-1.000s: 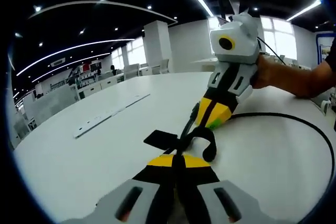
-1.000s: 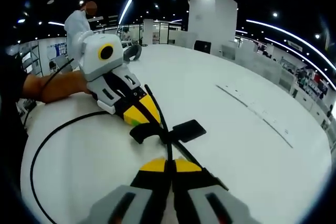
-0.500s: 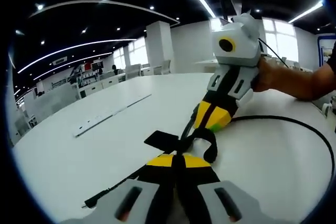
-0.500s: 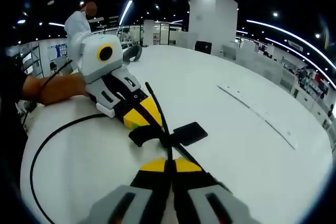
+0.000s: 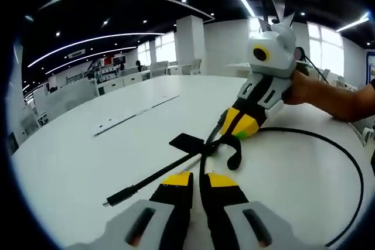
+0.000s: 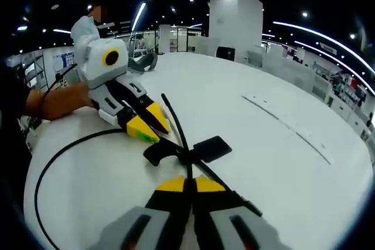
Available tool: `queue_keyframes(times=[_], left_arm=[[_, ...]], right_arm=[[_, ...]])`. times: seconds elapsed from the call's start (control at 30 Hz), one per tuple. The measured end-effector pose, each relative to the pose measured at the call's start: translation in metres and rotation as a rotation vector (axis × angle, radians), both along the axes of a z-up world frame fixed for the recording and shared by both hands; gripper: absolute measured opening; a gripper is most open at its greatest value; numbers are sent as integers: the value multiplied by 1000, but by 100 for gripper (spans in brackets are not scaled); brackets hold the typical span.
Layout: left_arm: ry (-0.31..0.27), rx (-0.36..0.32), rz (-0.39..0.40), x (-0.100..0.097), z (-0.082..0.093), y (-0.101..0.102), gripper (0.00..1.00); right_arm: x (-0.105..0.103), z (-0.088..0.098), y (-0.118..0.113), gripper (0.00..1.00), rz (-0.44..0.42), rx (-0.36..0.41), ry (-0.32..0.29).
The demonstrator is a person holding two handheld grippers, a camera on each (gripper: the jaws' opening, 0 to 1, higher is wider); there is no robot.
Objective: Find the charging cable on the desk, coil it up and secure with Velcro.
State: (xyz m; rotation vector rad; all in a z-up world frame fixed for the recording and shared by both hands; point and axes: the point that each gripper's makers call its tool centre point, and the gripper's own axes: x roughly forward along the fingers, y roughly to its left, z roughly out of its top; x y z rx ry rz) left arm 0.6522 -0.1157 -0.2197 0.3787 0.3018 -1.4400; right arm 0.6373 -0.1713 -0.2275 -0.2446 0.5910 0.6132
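- Pinching the charging cable (image 6: 186, 157) where it meets their yellow tips, the right gripper's (image 6: 188, 183) jaws are pressing together in the right gripper view.
- In the left gripper view the left gripper's (image 5: 199, 181) jaws are standing slightly parted, with a strand of the cable running down into the gap; whether it is touching them cannot be told.
- Seen from the right gripper view, the left gripper is showing its two tips spread, the lower one hovering just beside the black Velcro strap (image 6: 210, 147).
- The strap is sitting on the cable between the two grippers, its flat tab lying on the table (image 6: 281, 168) and its other end curling into a small loop (image 5: 234, 157).
- From there the cable is sweeping out in one wide arc across the white tabletop, while its free end with the plug (image 5: 114, 198) is lying near the left gripper.
- A hand (image 5: 302, 86) is gripping the right gripper's body, and a hand (image 6: 64, 100) is gripping the left gripper's.
- A long narrow strip (image 5: 126, 124) is lying farther off on the table.
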Motion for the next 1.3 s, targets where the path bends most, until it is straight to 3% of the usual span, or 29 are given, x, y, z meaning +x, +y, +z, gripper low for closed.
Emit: queue_keyframes(times=[0.3,0.37,0.57,0.7,0.87,0.97,1.1,1.3], left_arm=[[14,-33,-4,5,1,-6,5],[13,-37,-4,4,2,-5,5],[15,-41,-4,4,1,-4,5],[13,-39,-5,3,1,-3,5],[12,-37,-6,4,1,-4,5],[4,-36,-13,8,1,-5,5],[-13,-36,-33,18,1,-7,5],[-36,-36,-56,16,1,-13,5]], right_arm=[[-3,1,-3,6,-11,17,-25],[-5,3,-3,10,-19,19,-29],[-21,21,-2,16,-36,34,-40],[-29,18,-16,15,-83,18,-2],[-38,2,-15,16,-114,67,93],[-36,-2,-17,8,-97,39,94],[-35,-2,-16,8,-77,33,87],[-29,0,-20,7,-70,41,82]])
